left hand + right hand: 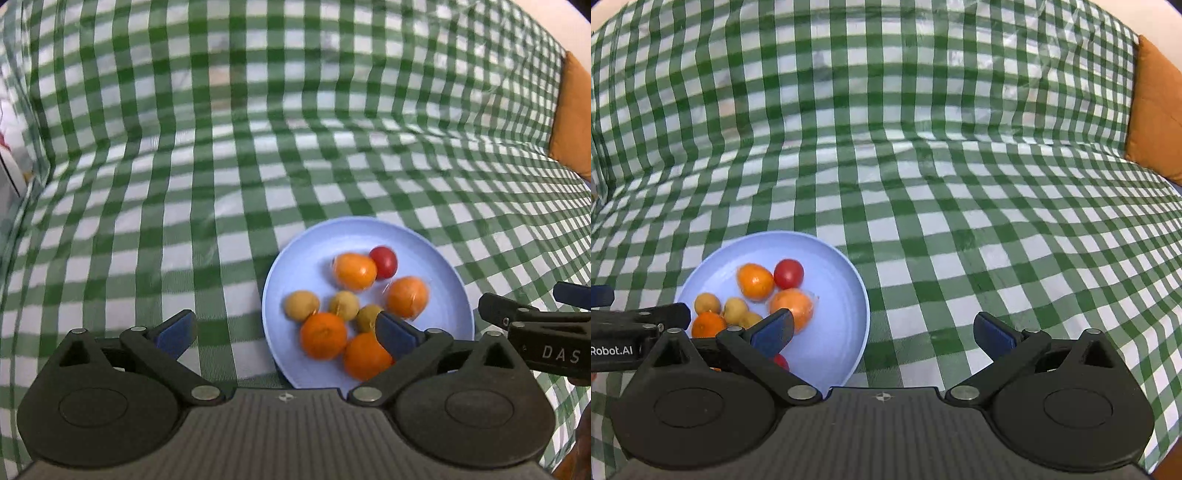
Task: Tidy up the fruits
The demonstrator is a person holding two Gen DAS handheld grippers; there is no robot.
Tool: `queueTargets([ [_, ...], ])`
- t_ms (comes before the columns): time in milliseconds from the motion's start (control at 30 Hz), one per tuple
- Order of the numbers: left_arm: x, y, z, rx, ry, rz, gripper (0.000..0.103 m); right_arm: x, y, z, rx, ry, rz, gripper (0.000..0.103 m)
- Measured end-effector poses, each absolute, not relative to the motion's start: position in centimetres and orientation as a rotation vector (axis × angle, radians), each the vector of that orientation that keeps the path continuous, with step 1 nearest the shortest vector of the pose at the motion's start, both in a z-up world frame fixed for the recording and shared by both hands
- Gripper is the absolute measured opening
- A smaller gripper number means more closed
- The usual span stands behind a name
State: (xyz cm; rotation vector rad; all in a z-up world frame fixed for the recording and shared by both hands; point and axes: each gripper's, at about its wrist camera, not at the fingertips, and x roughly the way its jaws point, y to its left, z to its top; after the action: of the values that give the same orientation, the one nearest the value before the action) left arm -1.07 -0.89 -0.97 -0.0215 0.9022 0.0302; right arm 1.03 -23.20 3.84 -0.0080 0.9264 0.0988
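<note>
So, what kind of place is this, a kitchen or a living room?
Probably a home living room: a green checked cloth seems draped over a sofa-like seat and back, an orange cushion sits at its end, and a blue plate holds fruit.

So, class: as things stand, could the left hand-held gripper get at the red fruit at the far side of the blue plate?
Probably yes: the left hand-held gripper is open and empty, and nothing covers the red fruit. It would need to reach over the nearer oranges on the plate.
</note>
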Motion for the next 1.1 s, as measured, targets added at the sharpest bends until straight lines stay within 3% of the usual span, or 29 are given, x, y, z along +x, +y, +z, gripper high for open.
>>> queueTargets([
  [1100, -0.1, -1.5, -2.0, -0.007, 0.958, 0.01, 0.102, 2.6, -23.8, 3.0, -0.02, 0.951, 0.147, 0.102],
])
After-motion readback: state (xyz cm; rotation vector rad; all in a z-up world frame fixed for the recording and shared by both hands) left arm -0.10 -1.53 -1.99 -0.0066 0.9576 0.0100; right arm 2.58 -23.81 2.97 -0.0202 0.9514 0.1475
